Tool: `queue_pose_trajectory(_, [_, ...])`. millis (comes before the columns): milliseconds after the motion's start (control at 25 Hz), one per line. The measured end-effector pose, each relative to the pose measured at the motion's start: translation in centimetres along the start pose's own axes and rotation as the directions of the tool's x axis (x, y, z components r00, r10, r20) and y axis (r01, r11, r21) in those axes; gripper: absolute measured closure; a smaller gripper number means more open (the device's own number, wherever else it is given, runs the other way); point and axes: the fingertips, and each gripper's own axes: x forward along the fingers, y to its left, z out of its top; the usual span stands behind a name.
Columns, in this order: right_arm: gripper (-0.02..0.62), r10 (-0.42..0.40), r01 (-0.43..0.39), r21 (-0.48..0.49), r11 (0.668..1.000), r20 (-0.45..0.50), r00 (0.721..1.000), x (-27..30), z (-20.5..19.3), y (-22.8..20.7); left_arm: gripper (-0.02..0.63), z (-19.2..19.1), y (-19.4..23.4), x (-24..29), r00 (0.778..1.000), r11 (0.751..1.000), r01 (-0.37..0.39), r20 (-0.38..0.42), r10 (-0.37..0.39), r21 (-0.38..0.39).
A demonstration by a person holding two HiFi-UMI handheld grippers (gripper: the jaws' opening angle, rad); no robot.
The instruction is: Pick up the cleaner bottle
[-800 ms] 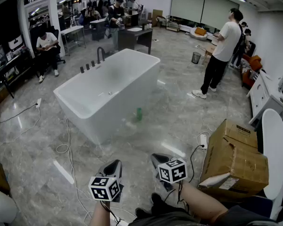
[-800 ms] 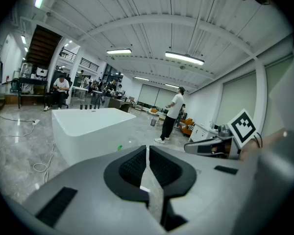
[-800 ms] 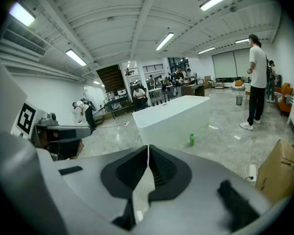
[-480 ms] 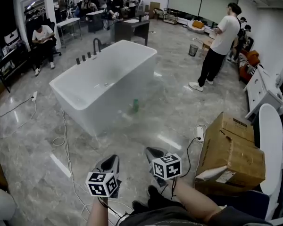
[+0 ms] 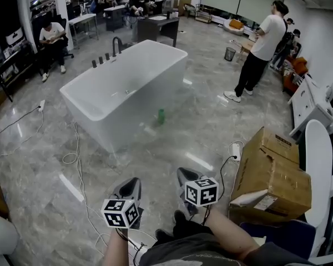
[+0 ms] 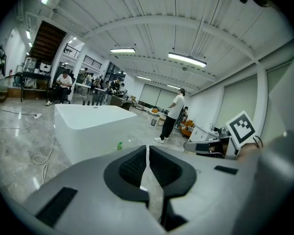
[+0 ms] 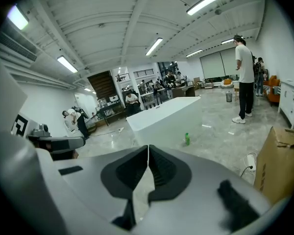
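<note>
The cleaner bottle [image 5: 161,116] is small and green and stands upright on the marble floor against the near side of a white bathtub [image 5: 102,110]. It also shows as a small green spot in the left gripper view [image 6: 119,145] and in the right gripper view [image 7: 187,139]. My left gripper [image 5: 131,185] and right gripper [image 5: 185,175] hover side by side low in the head view, well short of the bottle. Both point toward it, slightly downward. The left gripper [image 6: 147,149] is shut with nothing between its jaws, and so is the right gripper [image 7: 148,148].
A large cardboard box [image 5: 273,177] stands on the floor at my right, with a white chair [image 5: 322,165] beyond it. White cables [image 5: 77,165] and a power strip [image 5: 235,151] lie on the floor. A person [image 5: 257,51] stands past the tub; several people sit at the far desks.
The head view has shifted slightly, so the tub and bottle sit a little higher in it. Both grippers stay shut in about the same place. The bottle has not moved.
</note>
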Motion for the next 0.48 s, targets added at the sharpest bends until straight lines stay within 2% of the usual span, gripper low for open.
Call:
queue_pose_trajectory(200, [0.566,0.014,-0.014,-0.040,0.999,0.016,1.000,0.1,0.1,-0.2,0.575,-0.1,0.5,0.2,1.000,1.000,0.003,0.013,-0.003,-0.008])
queue_pose_trajectory(480, [0.565,0.018,-0.019,0.019,1.000,0.058,0.998,2.0,-0.1,-1.8,0.575,-1.0,1.8,1.4,1.000,1.000,-0.017,-0.007,0.017,-0.022])
